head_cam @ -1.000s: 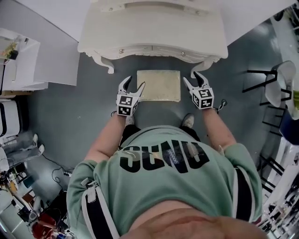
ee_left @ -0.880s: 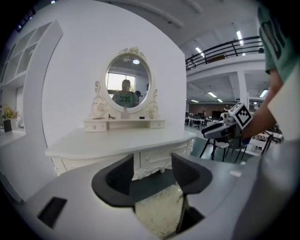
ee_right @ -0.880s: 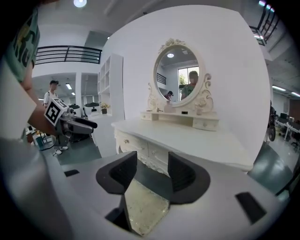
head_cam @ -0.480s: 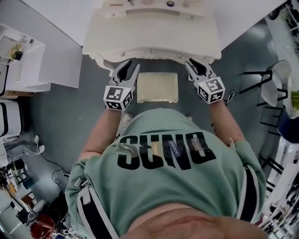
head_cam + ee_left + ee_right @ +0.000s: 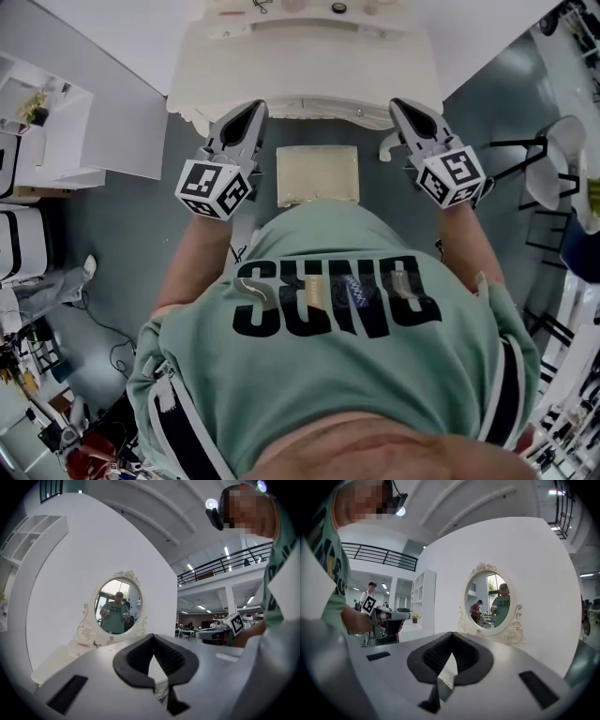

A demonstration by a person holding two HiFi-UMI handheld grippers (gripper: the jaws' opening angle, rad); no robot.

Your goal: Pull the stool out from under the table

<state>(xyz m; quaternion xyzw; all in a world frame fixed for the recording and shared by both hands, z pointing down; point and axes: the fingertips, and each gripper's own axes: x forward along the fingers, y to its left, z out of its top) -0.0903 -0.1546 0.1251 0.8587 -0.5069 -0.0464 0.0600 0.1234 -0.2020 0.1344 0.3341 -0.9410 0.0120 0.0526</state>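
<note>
The stool, with a cream rectangular cushion, stands on the grey floor just in front of the white dressing table, its near end hidden by the person's torso. My left gripper is raised to the stool's left, tips over the table's front edge, jaws shut on nothing. My right gripper mirrors it on the right, also shut and holding nothing. In the left gripper view the shut left gripper points at the oval mirror. In the right gripper view the right gripper faces the same mirror.
A white shelf unit stands at the left by the wall. Black-legged chairs stand at the right. Cables and clutter lie on the floor at the lower left. Small items sit on the tabletop near the wall.
Both grippers rose from beside the stool's sides to the table's front edge, and their jaws went from open to shut. The stool stays in place.
</note>
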